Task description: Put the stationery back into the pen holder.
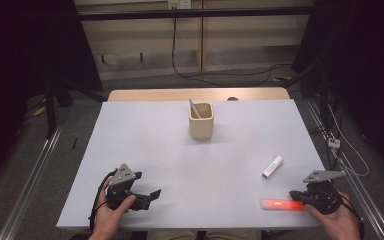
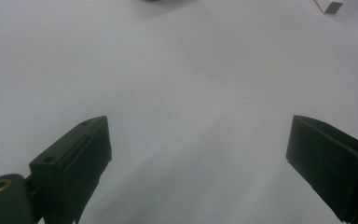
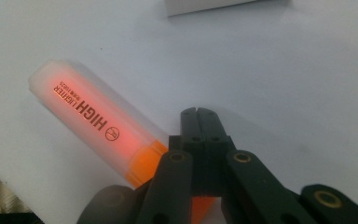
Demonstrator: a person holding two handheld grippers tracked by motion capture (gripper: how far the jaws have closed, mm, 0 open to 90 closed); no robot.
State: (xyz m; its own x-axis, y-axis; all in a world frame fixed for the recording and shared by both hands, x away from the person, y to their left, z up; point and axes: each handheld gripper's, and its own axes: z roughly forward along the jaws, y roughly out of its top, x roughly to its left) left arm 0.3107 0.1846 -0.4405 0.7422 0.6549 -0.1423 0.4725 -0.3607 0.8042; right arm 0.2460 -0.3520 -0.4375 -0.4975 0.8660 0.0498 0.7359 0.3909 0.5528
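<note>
Lying at the table's (image 1: 145,145) near right edge, the orange highlighter (image 1: 282,204) touches the closed, empty right gripper (image 3: 198,113); the left gripper (image 1: 152,194) stands open near left.

Bright table, dark surroundings

Table (image 1: 180,150) evenly lit from overhead; darkness at nine and three o'clock; gripper views soft, shadows faint.

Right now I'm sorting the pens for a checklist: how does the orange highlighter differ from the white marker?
The orange highlighter glows translucent orange with black lettering; the white marker is plain opaque white. The highlighter lies along the table's near edge, by the right gripper; the marker lies farther in, angled, apart from it. The highlighter looks longer and thicker. Both lie flat on the table.
</note>
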